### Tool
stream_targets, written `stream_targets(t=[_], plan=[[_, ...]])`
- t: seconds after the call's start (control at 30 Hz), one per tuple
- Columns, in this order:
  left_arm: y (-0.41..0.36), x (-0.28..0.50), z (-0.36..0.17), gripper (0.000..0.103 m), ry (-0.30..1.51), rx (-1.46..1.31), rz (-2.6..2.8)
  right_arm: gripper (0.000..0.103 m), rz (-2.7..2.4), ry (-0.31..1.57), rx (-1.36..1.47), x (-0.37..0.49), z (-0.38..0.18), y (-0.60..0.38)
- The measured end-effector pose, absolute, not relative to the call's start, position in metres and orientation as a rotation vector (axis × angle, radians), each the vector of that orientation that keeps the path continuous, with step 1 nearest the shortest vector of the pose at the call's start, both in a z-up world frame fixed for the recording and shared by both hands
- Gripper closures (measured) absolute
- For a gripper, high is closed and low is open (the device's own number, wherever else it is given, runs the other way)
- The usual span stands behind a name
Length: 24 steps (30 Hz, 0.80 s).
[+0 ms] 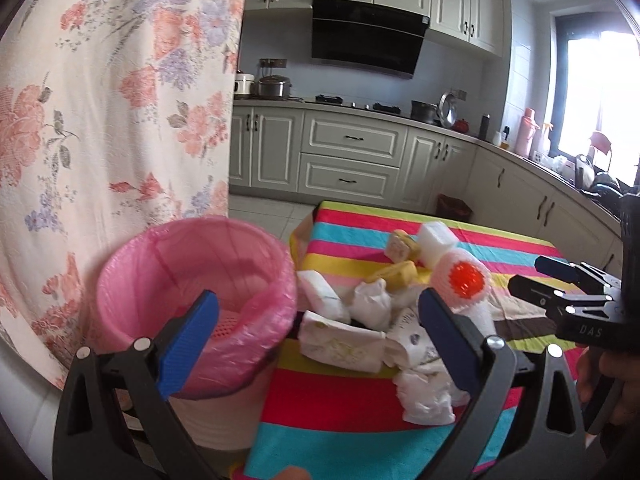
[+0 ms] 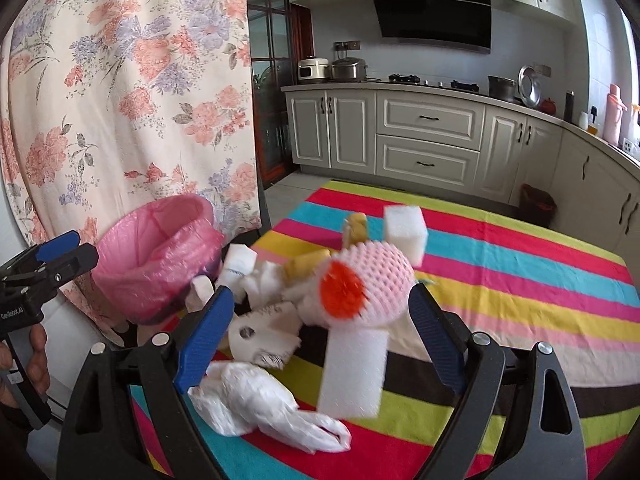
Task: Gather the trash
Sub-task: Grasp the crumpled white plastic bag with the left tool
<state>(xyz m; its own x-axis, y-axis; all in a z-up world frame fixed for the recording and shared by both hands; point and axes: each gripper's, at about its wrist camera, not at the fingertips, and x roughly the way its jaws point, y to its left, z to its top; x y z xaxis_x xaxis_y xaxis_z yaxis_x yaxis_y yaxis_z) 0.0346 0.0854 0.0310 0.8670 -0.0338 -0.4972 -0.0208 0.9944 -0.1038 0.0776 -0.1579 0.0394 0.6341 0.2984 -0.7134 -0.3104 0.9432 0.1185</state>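
A pile of trash lies on the striped tablecloth (image 2: 520, 280): a pink foam fruit net (image 2: 368, 284) with orange inside, white foam blocks (image 2: 354, 372), crumpled white bags (image 2: 256, 400), wrappers (image 1: 340, 344) and yellow pieces (image 1: 396, 274). A pink-lined bin (image 1: 192, 280) stands at the table's left edge; it also shows in the right wrist view (image 2: 156, 264). My left gripper (image 1: 320, 328) is open, hanging over the bin's rim and the pile's left side. My right gripper (image 2: 320, 328) is open above the pile, around the foam net and block without touching.
A floral curtain (image 1: 100, 100) hangs close behind the bin on the left. Kitchen cabinets (image 2: 428, 136) and a counter with pots run along the back and right. A dark basket (image 2: 538, 204) stands on the floor beyond the table.
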Motion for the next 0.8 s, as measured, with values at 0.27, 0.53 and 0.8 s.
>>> stream_targets(t=[0.27, 0.53, 0.8], plan=[[0.039, 0.038, 0.007, 0.007, 0.588, -0.096, -0.084, 0.019, 0.303, 0.863, 0.004, 0.056, 0.014, -0.191], [0.001, 0.048, -0.024, 0.019, 0.681, -0.091, -0.168, 0.019, 0.287, 0.9, 0.026, 0.045, -0.006, -0.217], [-0.015, 0.062, -0.054, 0.028, 0.795, -0.107, -0.206, 0.019, 0.277, 0.929, 0.053, 0.046, -0.021, -0.233]])
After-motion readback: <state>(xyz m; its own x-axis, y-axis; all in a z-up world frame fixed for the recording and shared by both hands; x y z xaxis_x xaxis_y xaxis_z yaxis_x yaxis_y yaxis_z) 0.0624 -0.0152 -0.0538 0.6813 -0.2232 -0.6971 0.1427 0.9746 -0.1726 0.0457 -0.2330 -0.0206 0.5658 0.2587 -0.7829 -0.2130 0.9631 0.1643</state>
